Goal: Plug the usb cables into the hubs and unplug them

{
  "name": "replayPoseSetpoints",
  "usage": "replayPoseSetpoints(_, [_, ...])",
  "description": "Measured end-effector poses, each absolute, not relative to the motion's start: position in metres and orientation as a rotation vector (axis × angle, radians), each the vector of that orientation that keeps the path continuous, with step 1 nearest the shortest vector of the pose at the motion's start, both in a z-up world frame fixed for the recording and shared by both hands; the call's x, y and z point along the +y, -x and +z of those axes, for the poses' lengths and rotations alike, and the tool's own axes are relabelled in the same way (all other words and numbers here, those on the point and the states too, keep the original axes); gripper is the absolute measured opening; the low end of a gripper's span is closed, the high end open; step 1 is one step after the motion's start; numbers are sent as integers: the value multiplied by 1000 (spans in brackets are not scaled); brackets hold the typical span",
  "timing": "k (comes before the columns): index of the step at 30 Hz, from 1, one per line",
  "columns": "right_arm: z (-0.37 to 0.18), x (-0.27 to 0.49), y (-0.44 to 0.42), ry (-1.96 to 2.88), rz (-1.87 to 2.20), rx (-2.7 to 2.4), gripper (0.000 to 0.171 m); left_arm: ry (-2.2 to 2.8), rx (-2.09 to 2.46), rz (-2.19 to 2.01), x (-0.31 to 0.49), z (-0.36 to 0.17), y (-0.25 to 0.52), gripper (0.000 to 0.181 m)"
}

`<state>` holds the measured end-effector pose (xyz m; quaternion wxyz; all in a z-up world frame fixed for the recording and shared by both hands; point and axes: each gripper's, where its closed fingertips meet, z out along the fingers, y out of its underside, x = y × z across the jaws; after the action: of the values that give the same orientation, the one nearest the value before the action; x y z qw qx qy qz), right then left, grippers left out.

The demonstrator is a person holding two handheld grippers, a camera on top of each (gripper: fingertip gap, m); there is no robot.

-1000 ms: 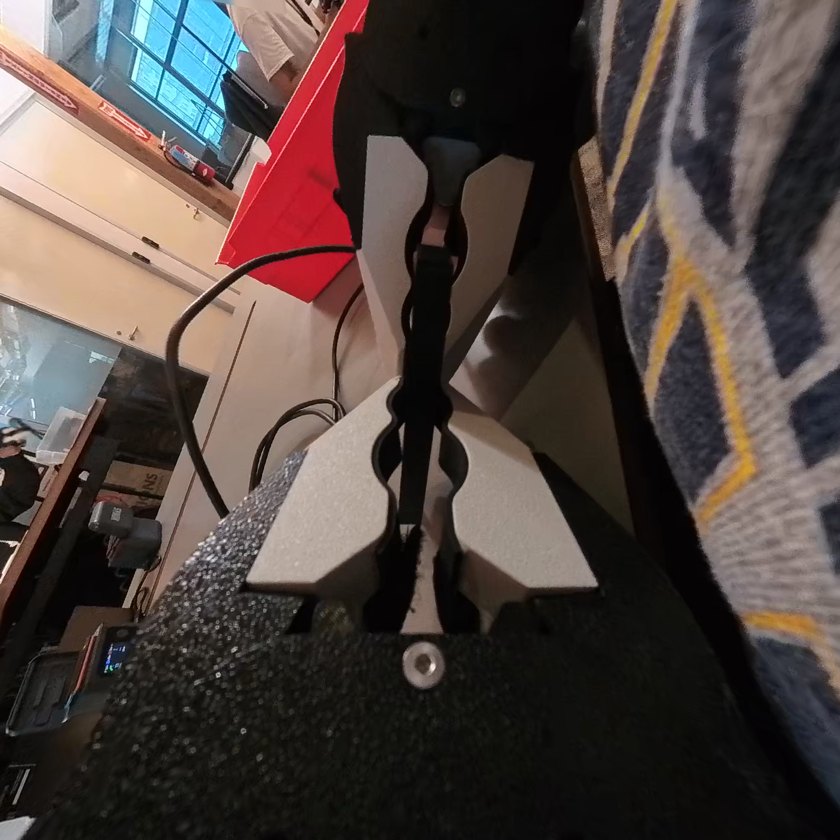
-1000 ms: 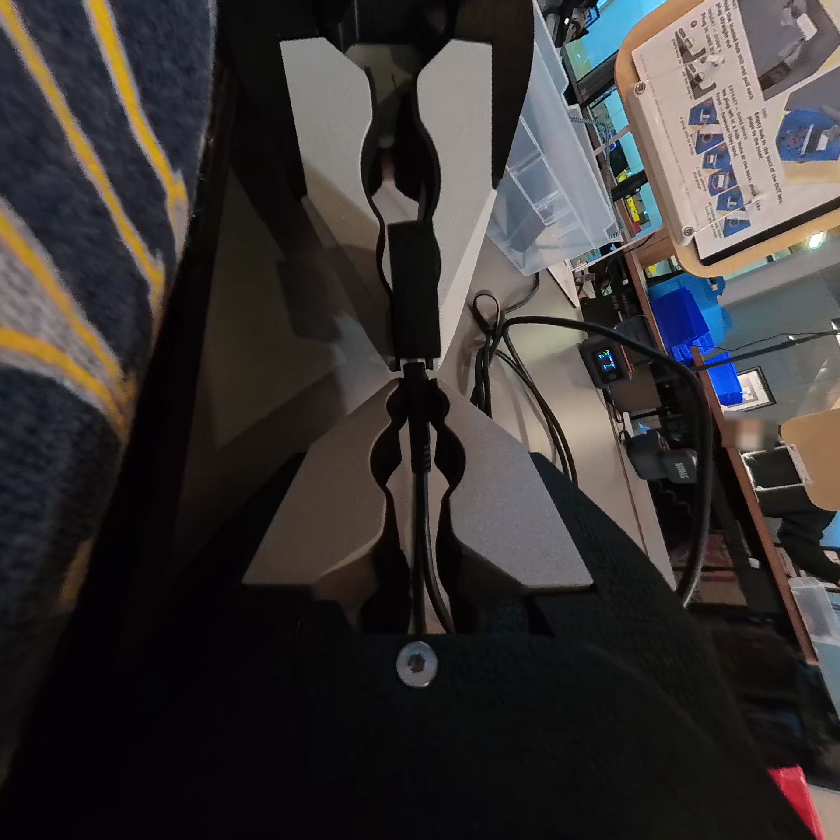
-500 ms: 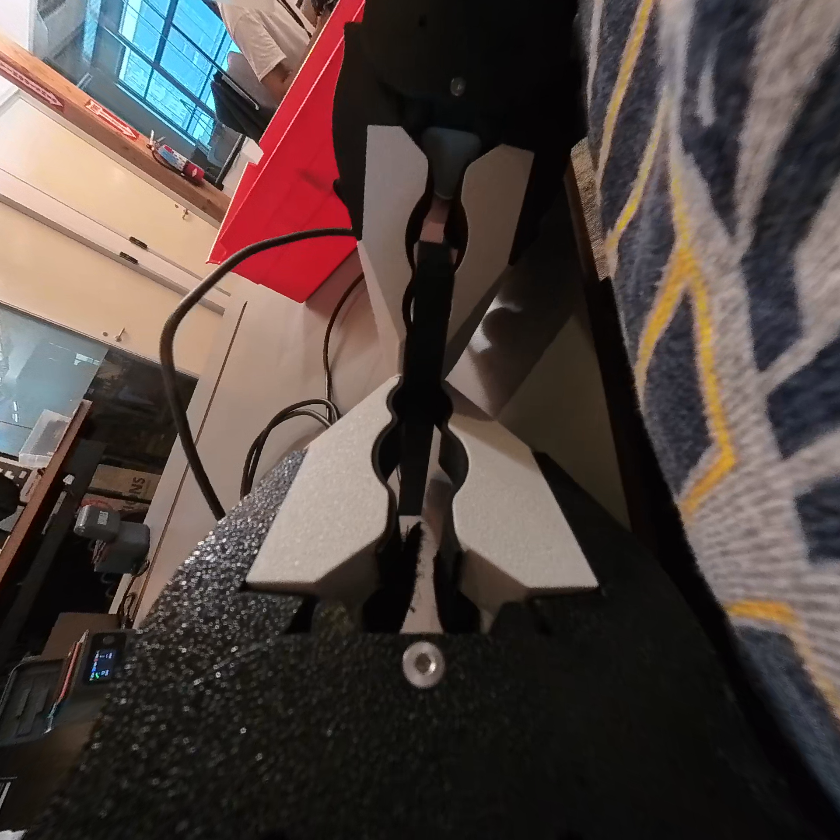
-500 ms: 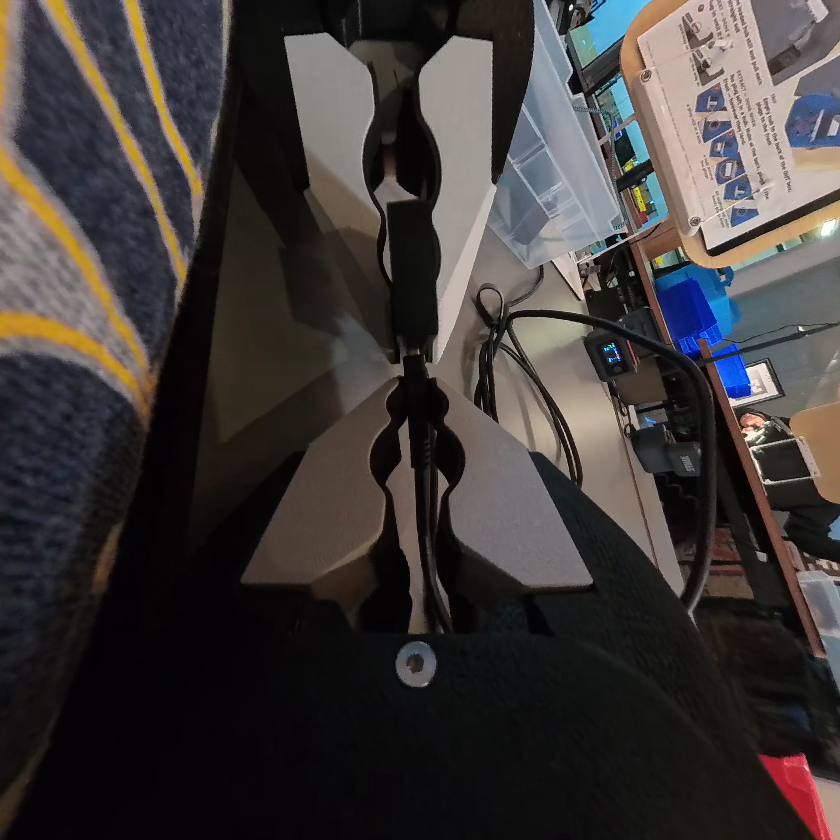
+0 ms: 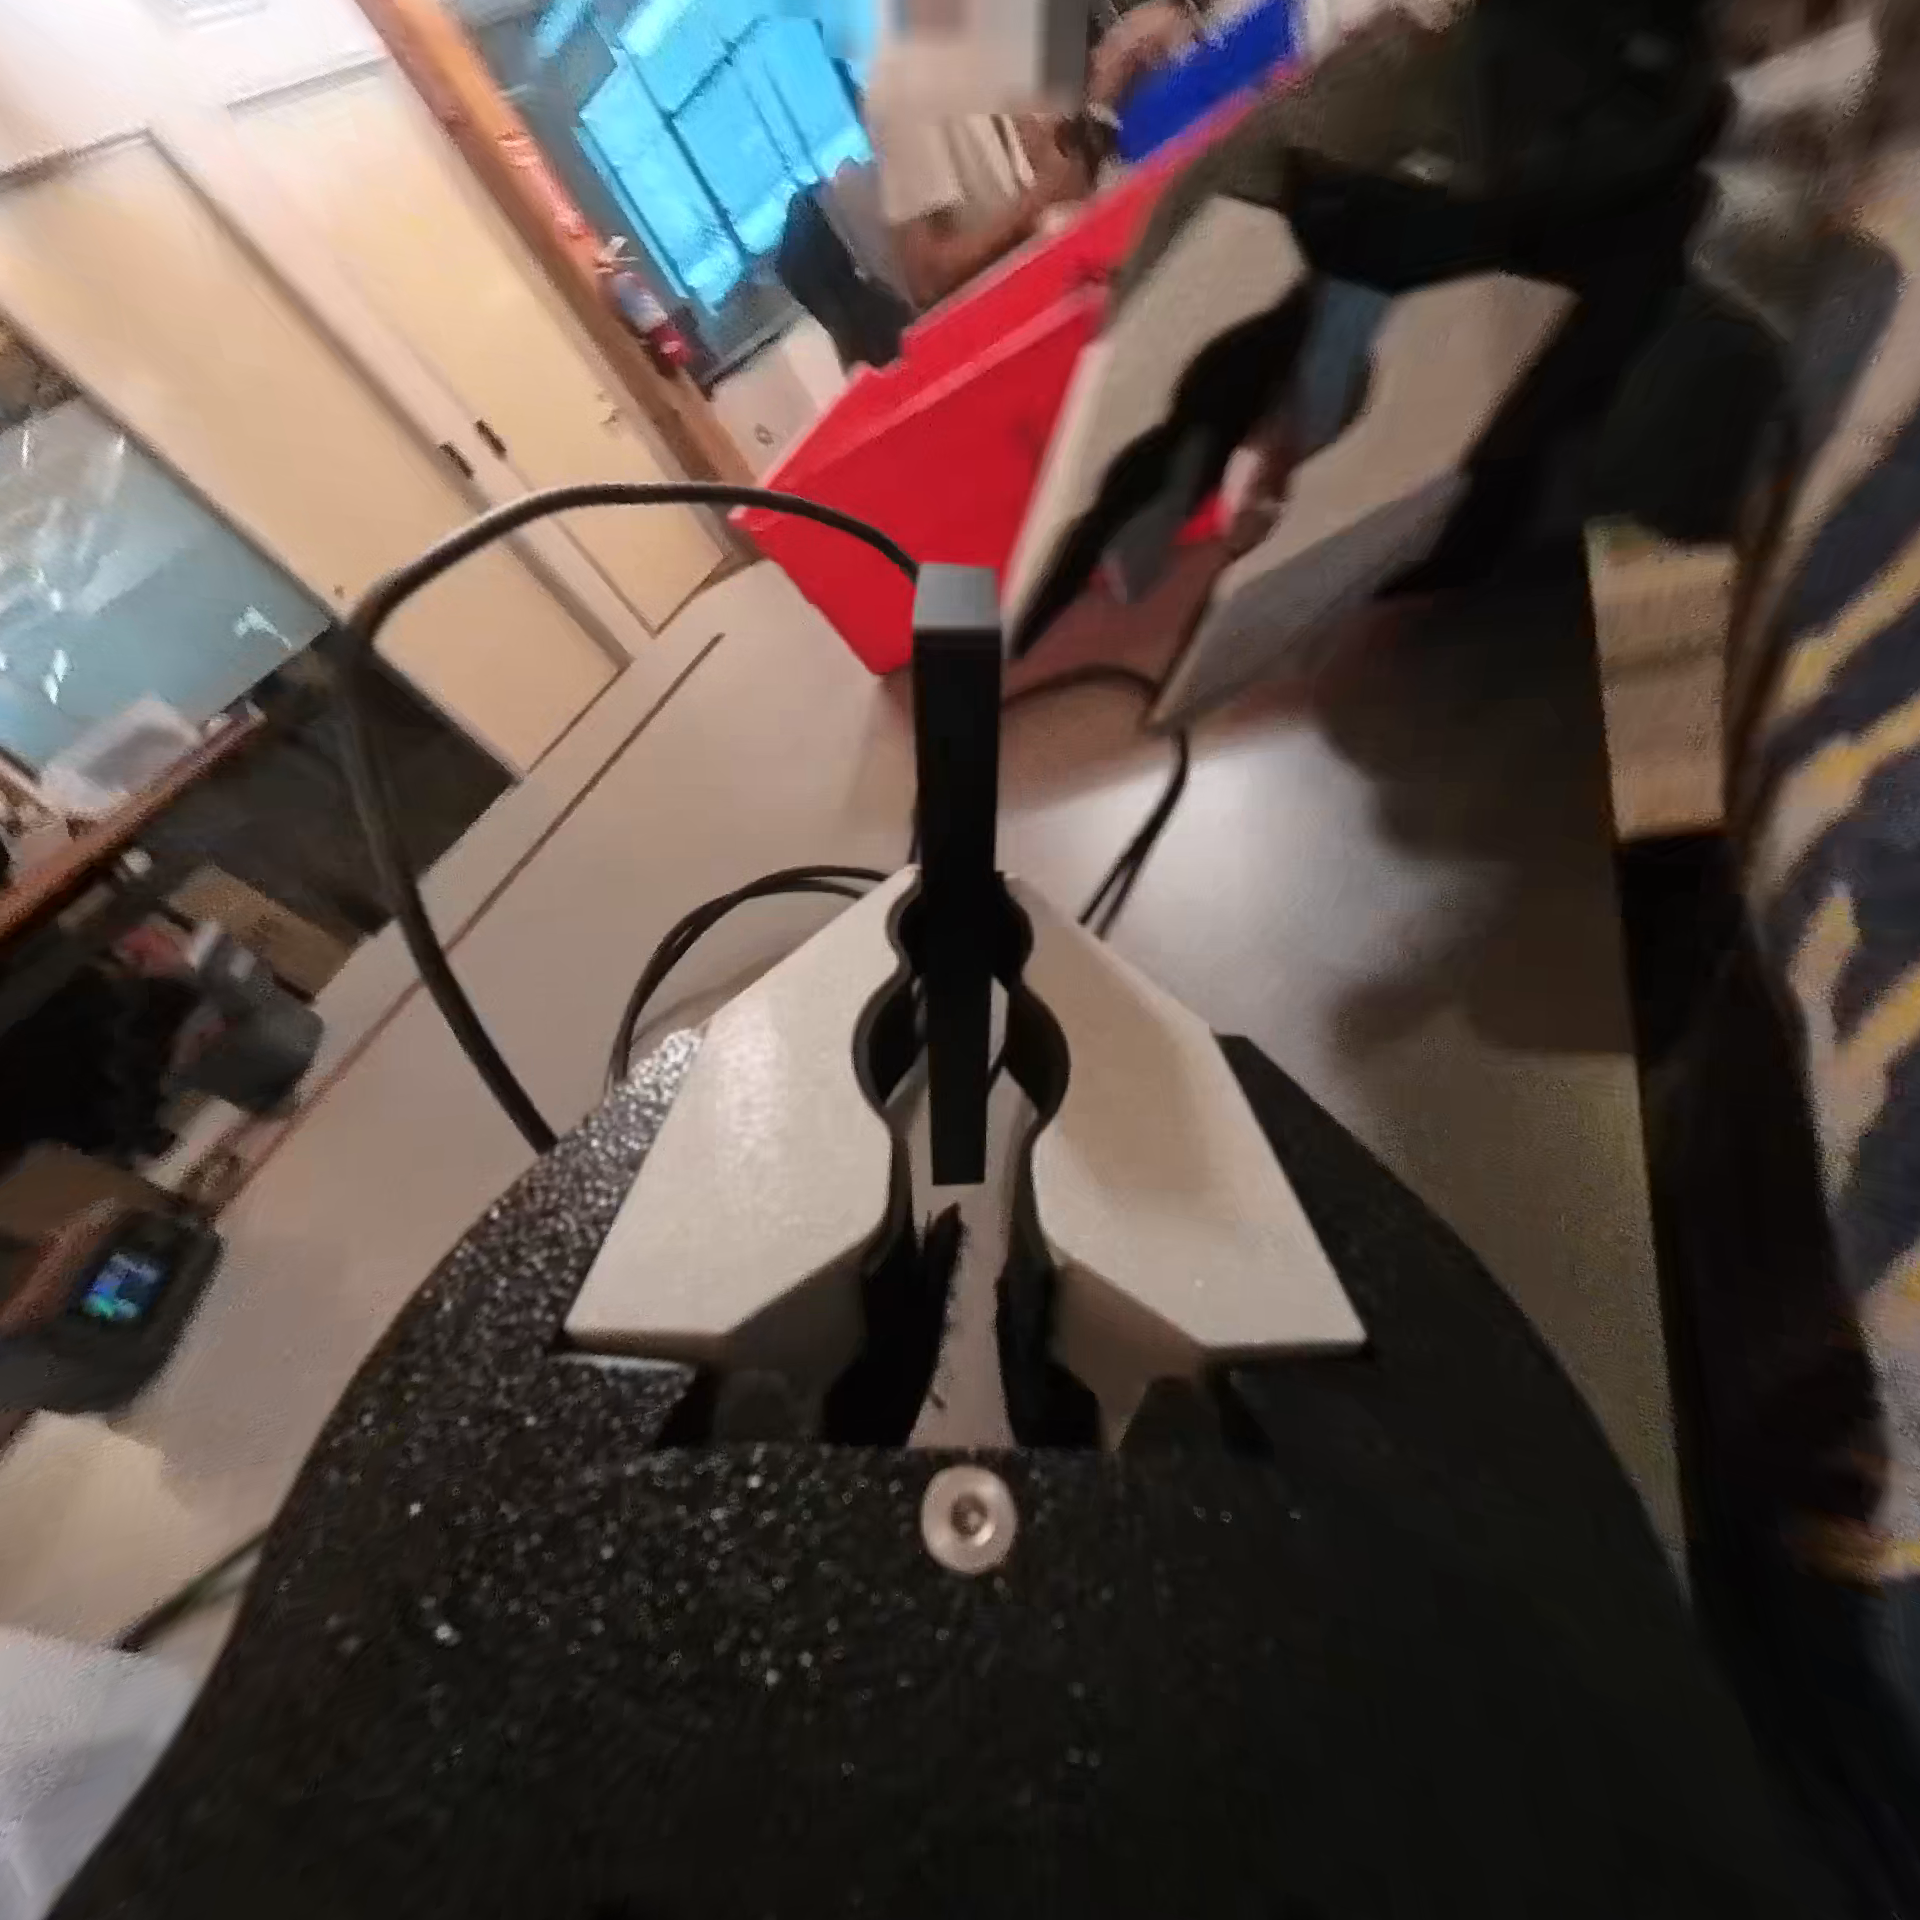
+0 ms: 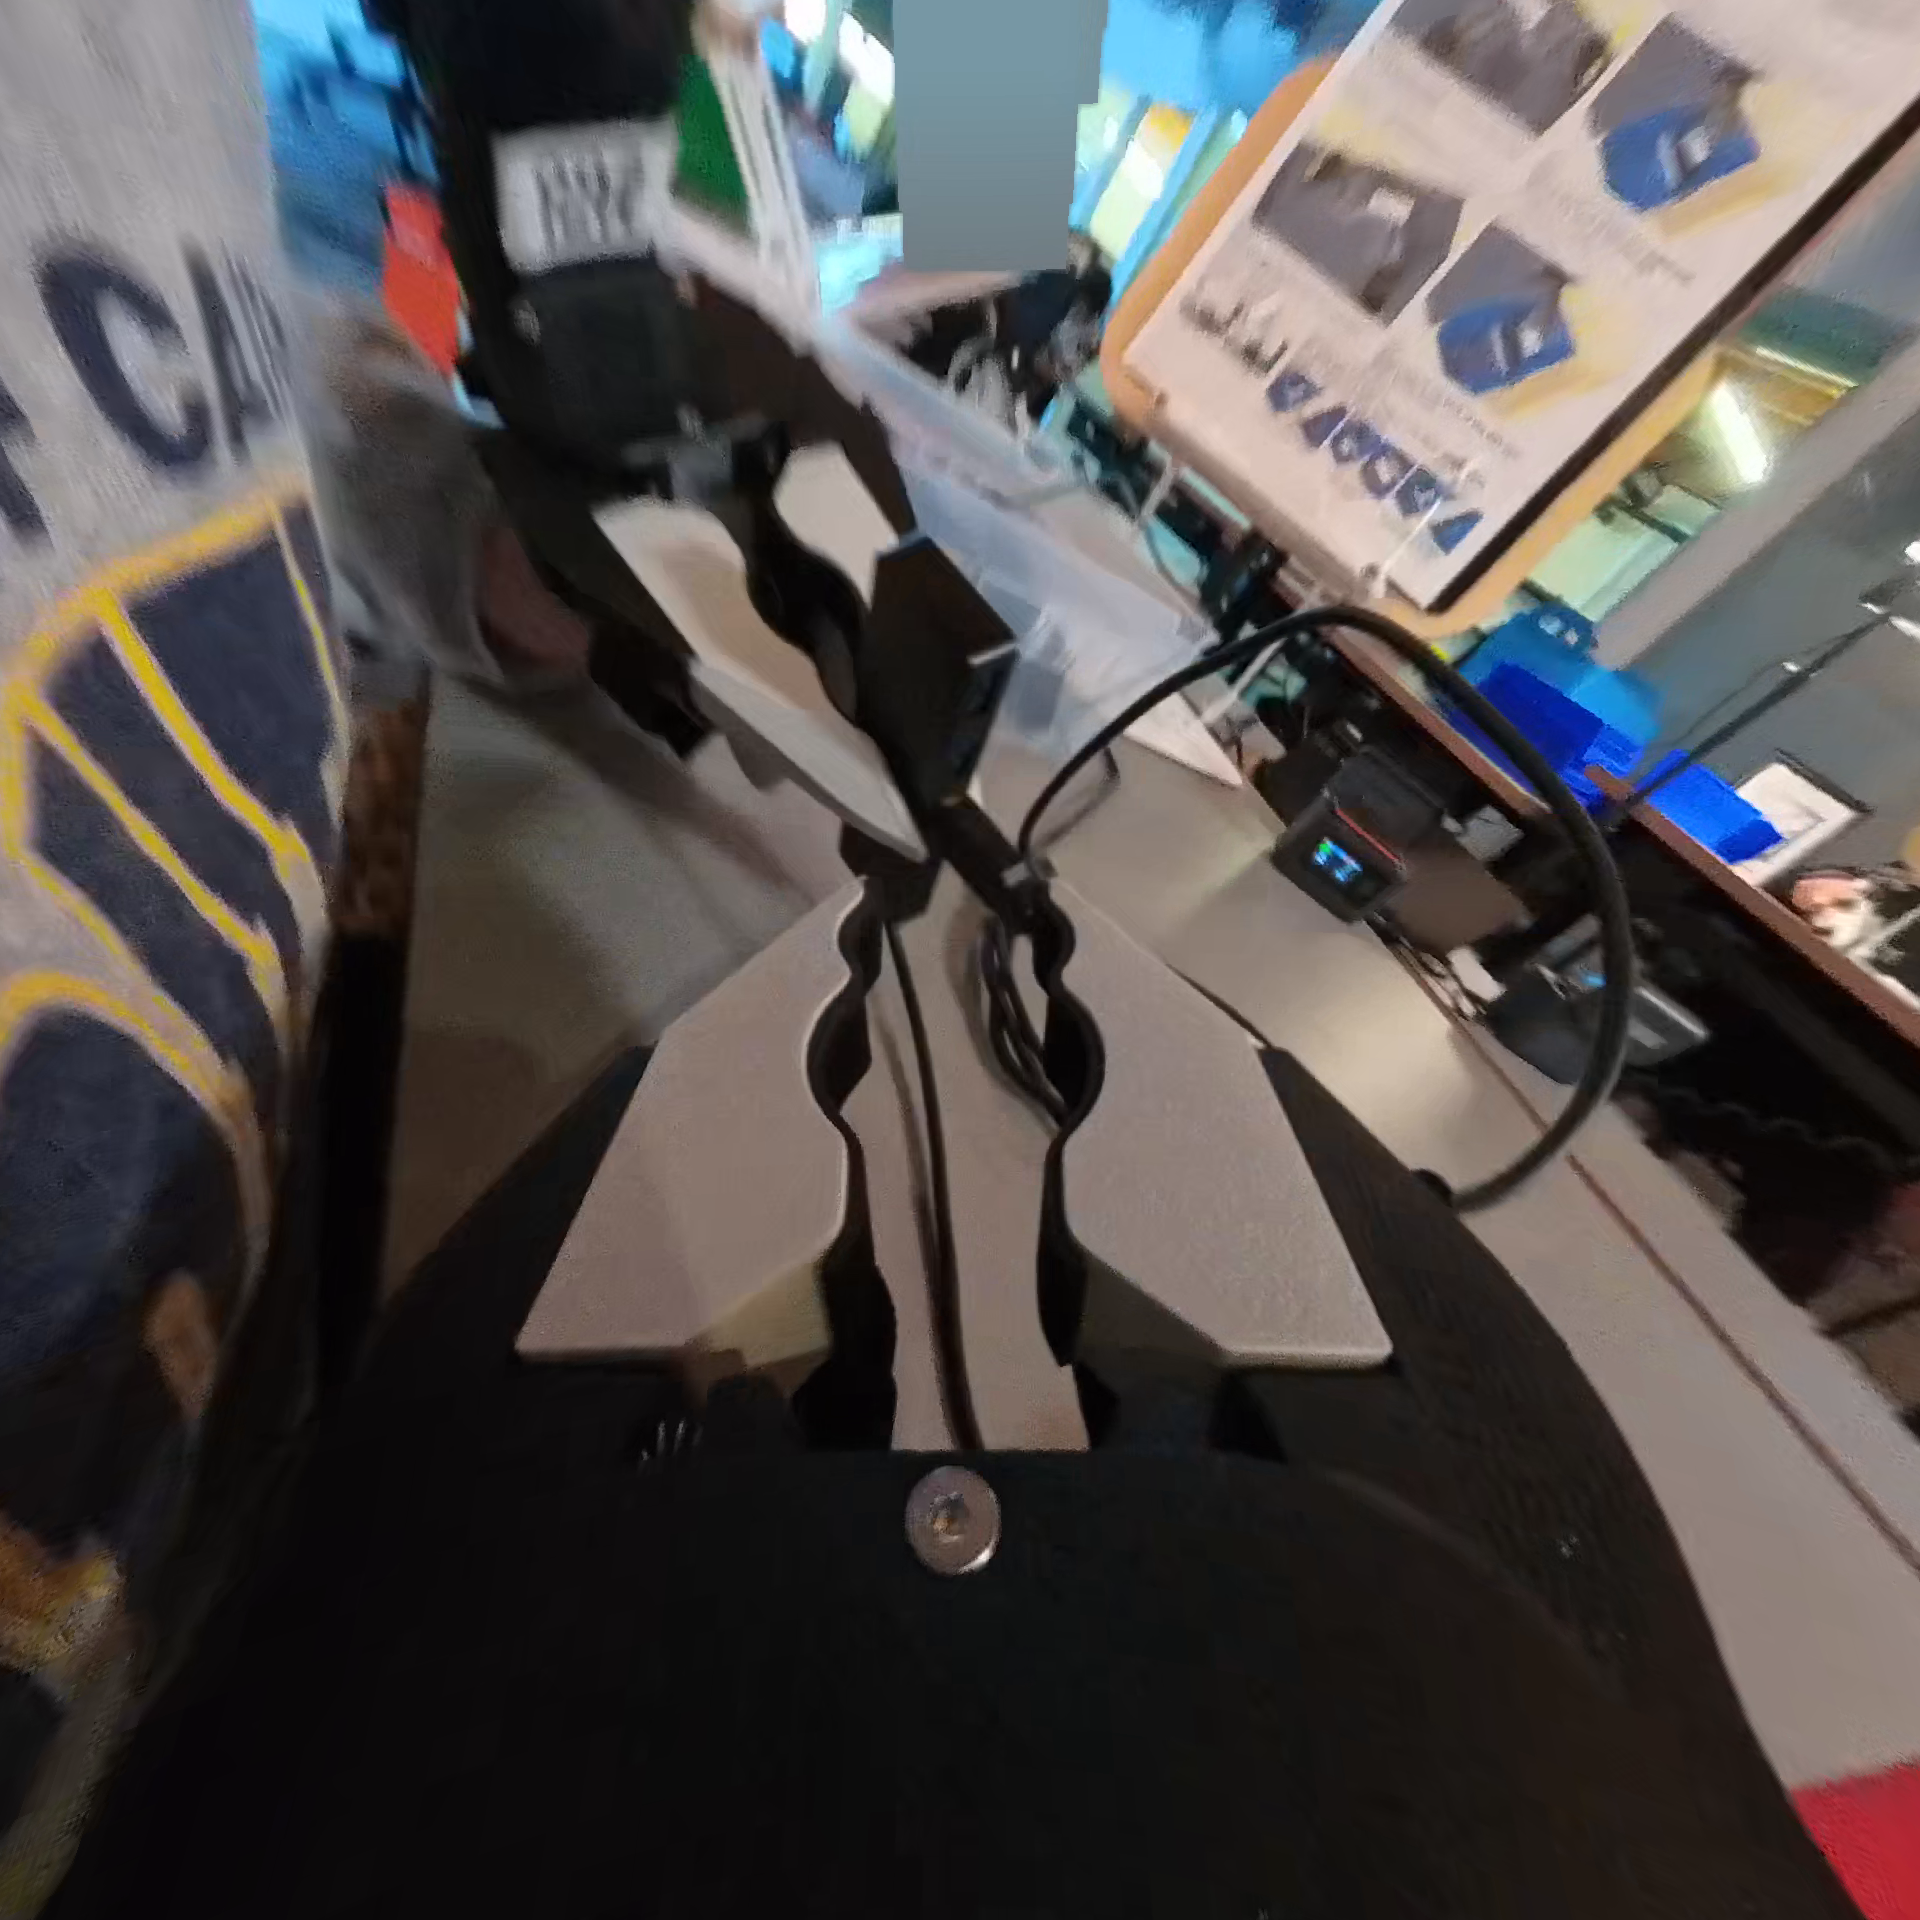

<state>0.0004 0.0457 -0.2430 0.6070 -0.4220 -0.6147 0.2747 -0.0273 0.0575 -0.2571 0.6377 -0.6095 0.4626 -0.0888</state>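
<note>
USB hub (image 5: 956, 831), slim and black, is standing up out of the left gripper (image 5: 956, 904), whose grey fingers are clamping it on both flat sides. It is hanging above the pale tabletop (image 5: 727, 748), near the dark edge where a person's patterned sweater (image 6: 156, 831) is showing. A black cable (image 5: 582, 499) is arcing away from beside the hub's far end and dropping behind the left gripper. The right gripper (image 6: 956, 904) is sitting with its fingers spread apart, gripping nothing. A thin lead (image 6: 920, 1039) is running loose through its gap, and a dark plug (image 6: 977, 836) is lying just past its tips, at the hub's near end. Blur is hiding whether that plug is seated. A red bin (image 5: 935, 436) is resting at the tabletop's far edge.
</note>
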Motion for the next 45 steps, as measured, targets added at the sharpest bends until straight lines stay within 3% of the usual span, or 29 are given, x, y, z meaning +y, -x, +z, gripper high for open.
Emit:
replayPoseSetpoints(4, [-237, 38, 4, 1152, 935, -1372, 18, 1385, 794, -498, 63, -229, 42, 8])
replayPoseSetpoints(8, [-239, 48, 15, 1401, 1281, -1200, 54, 1331, 777, -738, 45, -215, 27, 8])
replayPoseSetpoints(10, [-219, 47, 14, 1373, 1568, -1028, 51, 1325, 825, -831, 34, -214, 13, 8])
replayPoseSetpoints(12, [-205, 46, 7, 1272, 1722, -939, 28, 1358, 866, -853, 31, -219, 6, 9])
replayPoseSetpoints(20, [-222, 24, 8, 1195, 1587, -1230, 8, 1429, 922, -1013, 22, -232, -3, 8])
replayPoseSetpoints(31, [-247, -13, -2, 1153, 1357, -1550, 7, 1475, 1132, -891, -16, -254, -10, 9])
replayPoseSetpoints(45, [-242, -36, -2, 1190, 1275, -1621, 7, 1447, 1062, -907, -39, -246, -5, 8])
